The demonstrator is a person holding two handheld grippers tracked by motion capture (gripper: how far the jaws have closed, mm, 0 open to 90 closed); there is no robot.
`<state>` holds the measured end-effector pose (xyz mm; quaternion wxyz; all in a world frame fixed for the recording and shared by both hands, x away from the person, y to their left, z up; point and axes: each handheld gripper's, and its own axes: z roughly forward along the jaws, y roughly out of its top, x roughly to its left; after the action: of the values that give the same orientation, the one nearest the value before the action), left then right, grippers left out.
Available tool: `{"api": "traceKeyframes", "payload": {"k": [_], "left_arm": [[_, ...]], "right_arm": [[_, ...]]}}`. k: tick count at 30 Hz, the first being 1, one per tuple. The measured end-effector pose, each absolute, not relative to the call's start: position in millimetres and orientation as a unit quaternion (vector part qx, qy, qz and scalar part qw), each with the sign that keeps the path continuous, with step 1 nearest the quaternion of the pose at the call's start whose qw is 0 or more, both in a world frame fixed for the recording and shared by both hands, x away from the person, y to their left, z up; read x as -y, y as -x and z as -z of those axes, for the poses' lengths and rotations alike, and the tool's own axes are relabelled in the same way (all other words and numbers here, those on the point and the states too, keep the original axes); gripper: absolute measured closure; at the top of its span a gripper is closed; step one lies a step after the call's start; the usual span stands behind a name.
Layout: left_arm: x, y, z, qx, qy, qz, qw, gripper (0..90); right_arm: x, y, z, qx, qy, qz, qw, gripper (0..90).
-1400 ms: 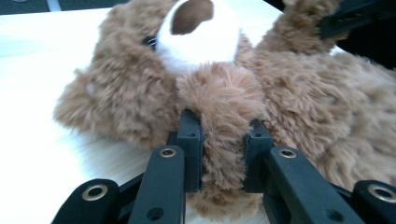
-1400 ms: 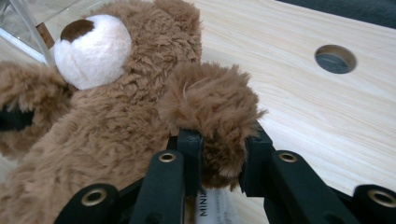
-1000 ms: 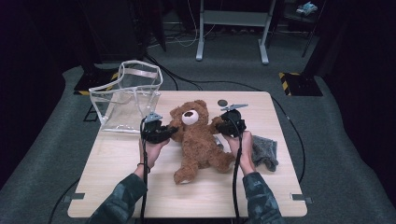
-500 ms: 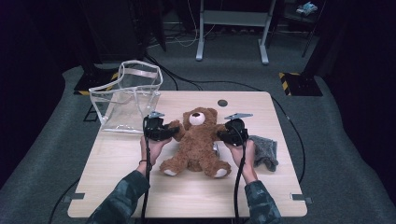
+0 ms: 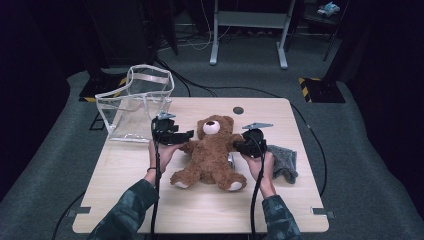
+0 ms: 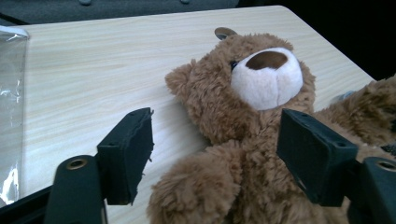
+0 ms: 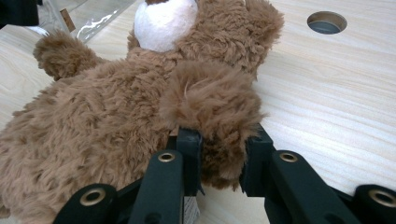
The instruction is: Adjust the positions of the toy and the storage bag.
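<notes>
Carpet, grey, ringed the pale wooden surface (image 5: 150, 200), where a fluffy brown teddy bear (image 5: 212, 152) lay. The left gripper (image 5: 186, 135) had just been opening, jaws wide around 1 arm; right gripper (image 5: 239, 146) jaws pinched the other.

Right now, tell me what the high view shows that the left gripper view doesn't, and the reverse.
High view alone: the grey cloth by the right tool, which is shut on the teddy bear's arm, and the whole clear bag. Left gripper view alone: a close look at the left tool, its pads apart and clear of the bear's other arm, having just been opening. Both: the teddy bear on the table.
</notes>
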<state>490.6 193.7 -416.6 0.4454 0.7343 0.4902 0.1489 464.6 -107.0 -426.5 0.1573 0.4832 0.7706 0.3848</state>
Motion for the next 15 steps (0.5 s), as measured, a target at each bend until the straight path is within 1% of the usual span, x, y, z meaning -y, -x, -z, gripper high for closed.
{"api": "traceKeyframes", "payload": {"k": [3,6,8,15], "left_arm": [[-187.1,-491.0,410.9,-0.485,-0.738,-0.147,0.445,24.3],[-172.2,-492.5,403.2,-0.483,-0.744,-0.142,0.44,18.1],[-163.7,-493.5,400.0,-0.477,-0.751,-0.138,0.435,16.1],[-135.4,-499.6,400.2,-0.472,-0.768,-0.13,0.414,13.9]], "right_arm": [[107.2,-463.8,426.8,-0.769,-0.486,-0.385,0.154,73.8],[108.7,-462.5,429.0,-0.767,-0.488,-0.387,0.153,73.0],[109.5,-462.1,430.0,-0.765,-0.491,-0.388,0.151,72.9],[111.2,-458.5,433.2,-0.765,-0.492,-0.385,0.157,69.5]]}}
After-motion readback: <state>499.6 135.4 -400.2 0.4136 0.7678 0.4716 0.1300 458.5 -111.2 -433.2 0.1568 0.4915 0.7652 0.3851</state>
